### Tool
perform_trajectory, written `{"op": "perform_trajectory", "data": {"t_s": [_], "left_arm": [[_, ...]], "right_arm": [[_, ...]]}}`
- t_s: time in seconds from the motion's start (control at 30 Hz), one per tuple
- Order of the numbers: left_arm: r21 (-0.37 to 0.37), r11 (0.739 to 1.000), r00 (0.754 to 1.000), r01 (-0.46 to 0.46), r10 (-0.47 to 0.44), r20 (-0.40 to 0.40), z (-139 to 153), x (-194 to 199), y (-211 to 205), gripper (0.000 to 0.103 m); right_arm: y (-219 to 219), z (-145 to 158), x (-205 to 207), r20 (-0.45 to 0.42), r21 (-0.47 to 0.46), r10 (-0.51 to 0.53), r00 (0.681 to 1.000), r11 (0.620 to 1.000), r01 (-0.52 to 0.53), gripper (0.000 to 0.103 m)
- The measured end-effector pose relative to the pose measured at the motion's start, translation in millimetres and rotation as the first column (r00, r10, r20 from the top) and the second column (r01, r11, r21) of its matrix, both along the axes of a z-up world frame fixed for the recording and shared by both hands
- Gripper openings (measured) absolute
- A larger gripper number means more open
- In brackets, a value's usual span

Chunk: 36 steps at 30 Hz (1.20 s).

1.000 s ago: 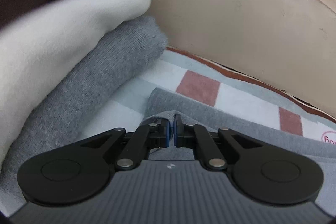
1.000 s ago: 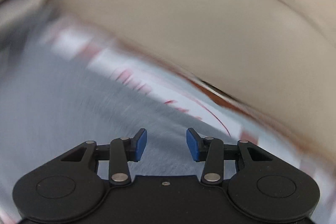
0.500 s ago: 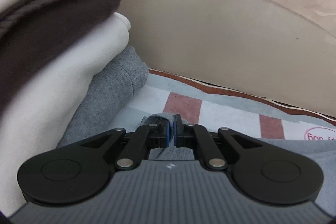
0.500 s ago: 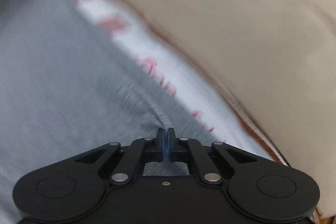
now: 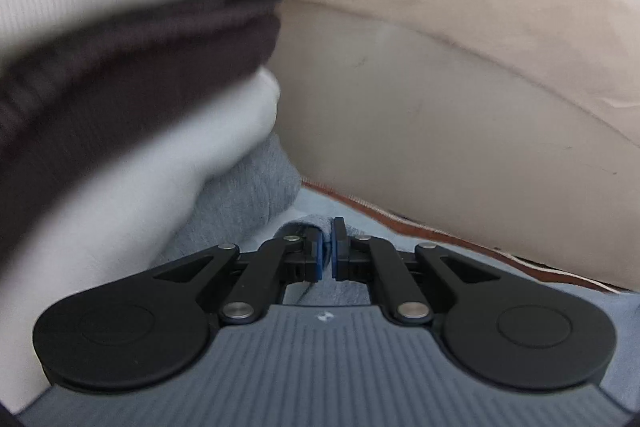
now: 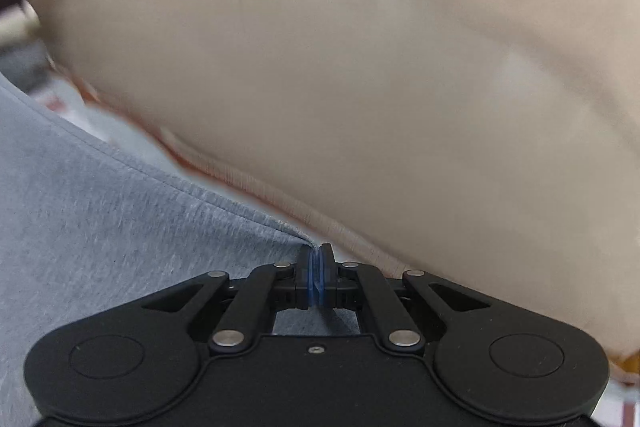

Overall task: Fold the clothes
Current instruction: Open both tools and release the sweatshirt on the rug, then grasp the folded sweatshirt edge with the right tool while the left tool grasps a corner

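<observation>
Both clamped on the grey garment (image 6: 120, 227): left claw (image 5: 327, 254) pinching a corner, right claw (image 6: 318, 275) gripping the hem; soft, light, probably sagging between holds.

Beige cushion (image 6: 360, 67) behind checked blanket (image 5: 316, 201)

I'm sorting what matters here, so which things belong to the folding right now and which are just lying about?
In the job: grey garment, pinched by left gripper and right gripper.

Lying about: stack of folded clothes, beige cushion, checked cloth.

Left gripper (image 5: 327, 251): blk linkages, blue pads, silver rivets; right gripper (image 6: 319, 279) same.
</observation>
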<state>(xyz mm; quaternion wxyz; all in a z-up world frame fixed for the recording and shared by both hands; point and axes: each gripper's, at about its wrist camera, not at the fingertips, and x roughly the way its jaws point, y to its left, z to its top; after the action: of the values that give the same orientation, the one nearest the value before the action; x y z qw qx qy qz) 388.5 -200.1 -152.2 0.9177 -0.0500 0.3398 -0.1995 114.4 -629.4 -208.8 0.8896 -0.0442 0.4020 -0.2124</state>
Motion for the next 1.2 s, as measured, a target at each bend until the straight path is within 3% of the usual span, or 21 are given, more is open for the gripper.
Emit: {"op": "perform_trajectory", "data": {"t_s": [0.03,0.1,0.17,0.2,0.23,0.27,0.33,0.4,0.53,0.63,0.7,0.77,0.83,0.9,0.97,1.03,1.2], "left_arm": [[0.029,0.999,0.999,-0.015,0.016,-0.037,-9,3,-3,0.007],[0.127,0.991,0.998,-0.046,0.052,-0.046,-16,1,-6,0.012],[0.172,0.985,1.000,-0.020,0.016,0.026,-7,-14,-4,0.014],[0.190,0.982,0.998,-0.002,-0.011,0.068,0,-23,-2,0.029],[0.197,0.980,0.995,0.014,-0.033,0.092,7,-32,1,0.050],[0.199,0.980,0.993,0.029,-0.051,0.105,14,-41,3,0.056],[0.193,0.980,0.994,0.050,-0.068,0.085,25,-57,5,0.056],[0.181,0.981,0.996,0.064,-0.075,0.055,33,-73,9,0.056],[0.155,0.986,0.998,0.057,-0.058,0.003,33,-113,29,0.056],[0.189,0.982,0.999,0.021,-0.013,-0.044,19,-142,57,0.054],[0.156,0.988,0.993,-0.014,0.032,-0.111,9,-154,81,0.054],[0.095,0.994,0.981,-0.057,0.073,-0.179,0,-160,107,0.054],[0.029,0.994,0.963,-0.105,0.109,-0.245,-7,-165,128,0.051],[-0.041,0.988,0.942,-0.149,0.129,-0.311,-15,-170,145,0.041],[-0.107,0.979,0.923,-0.174,0.124,-0.365,-22,-173,156,0.038],[-0.126,0.974,0.915,-0.186,0.125,-0.384,-25,-176,159,0.035],[-0.029,0.978,0.907,-0.205,0.179,-0.381,-34,-183,156,0.035]], "right_arm": [[1,-11,7,-0.049,-0.014,-0.021,0.999,1.000,0.021,0.005],[10,-23,16,-0.110,-0.075,-0.105,0.988,0.992,0.097,0.020],[26,-11,12,-0.054,-0.129,-0.250,0.967,0.962,0.241,0.034],[37,-2,6,-0.009,-0.132,-0.309,0.951,0.943,0.305,0.038],[48,10,-3,0.039,-0.079,-0.336,0.941,0.938,0.338,0.048],[59,21,-14,0.087,-0.014,-0.359,0.929,0.932,0.361,0.054],[80,40,-42,0.184,0.181,-0.382,0.906,0.919,0.350,0.056],[102,51,-66,0.245,0.338,-0.420,0.874,0.882,0.329,0.056],[137,49,-113,0.251,0.529,-0.485,0.838,0.794,0.301,0.056],[154,30,-183,0.320,0.539,-0.449,0.834,0.810,0.230,0.058],[157,16,-220,0.340,0.533,-0.426,0.838,0.822,0.202,0.058],[142,11,-226,0.255,0.514,-0.481,0.839,0.802,0.303,0.058],[127,12,-226,0.184,0.540,-0.546,0.817,0.751,0.380,0.058],[119,11,-229,0.160,0.631,-0.599,0.785,0.673,0.385,0.058],[115,10,-232,0.140,0.709,-0.639,0.757,0.598,0.374,0.058],[115,9,-236,0.113,0.725,-0.643,0.757,0.574,0.380,0.058],[129,-1,-245,0.071,0.730,-0.618,0.783,0.567,0.382,0.058]]}}
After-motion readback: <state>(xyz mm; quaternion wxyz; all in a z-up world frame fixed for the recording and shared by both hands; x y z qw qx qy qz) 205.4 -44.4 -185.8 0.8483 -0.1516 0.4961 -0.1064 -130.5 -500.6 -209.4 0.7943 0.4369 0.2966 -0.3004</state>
